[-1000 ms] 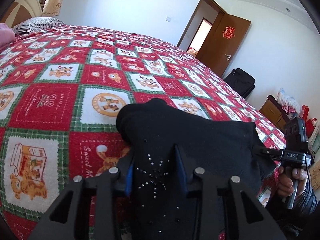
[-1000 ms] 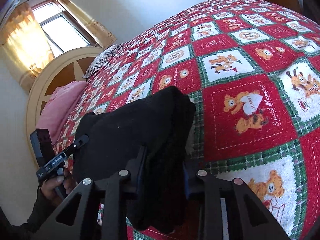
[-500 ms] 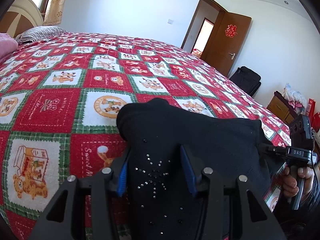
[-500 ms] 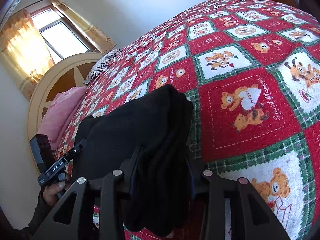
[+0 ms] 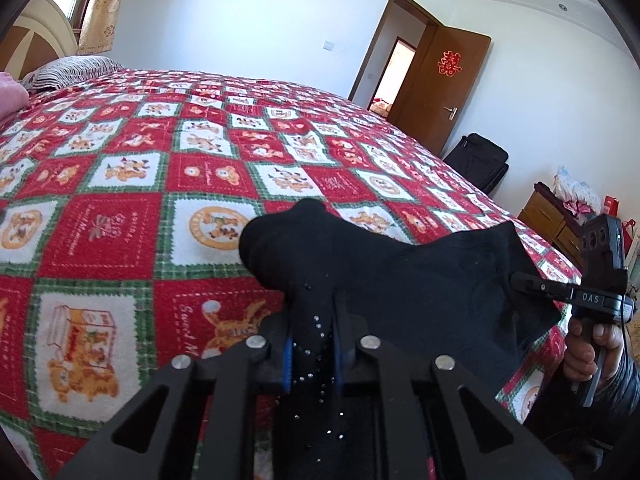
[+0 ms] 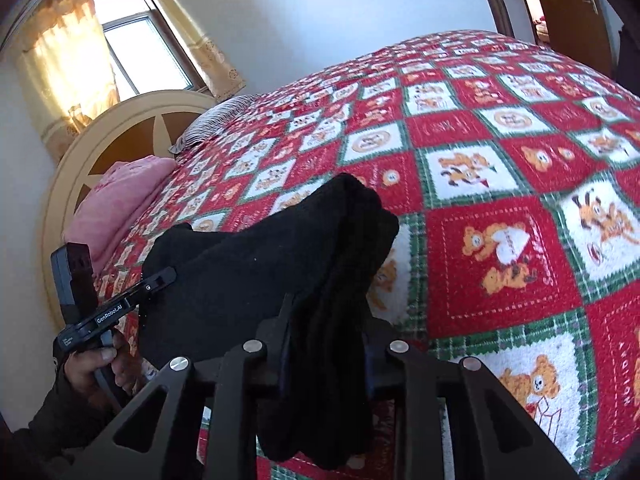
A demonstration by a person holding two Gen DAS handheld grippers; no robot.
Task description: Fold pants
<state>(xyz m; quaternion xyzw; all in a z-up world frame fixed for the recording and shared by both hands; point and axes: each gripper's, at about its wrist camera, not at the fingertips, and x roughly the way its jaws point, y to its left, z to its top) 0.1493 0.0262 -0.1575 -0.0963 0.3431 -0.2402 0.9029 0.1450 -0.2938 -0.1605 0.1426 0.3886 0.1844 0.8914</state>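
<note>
The pants [image 5: 384,280] hang stretched between both grippers above the bed [image 5: 120,208] — left gripper [image 5: 312,344] clenched on one end, right gripper [image 6: 324,344] just tightened on the other, long axis running hand to hand.

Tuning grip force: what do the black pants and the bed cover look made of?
Pants: soft, thick, matte black knit or fleece, probably. They bunch in rounded folds and show no sheen; small shiny studs dot the part in the left claw.
Bed cover: fuzzy, plush printed fleece by its look; the red, white and green bear print has soft, slightly blurred edges, and the surface is matte.
</note>
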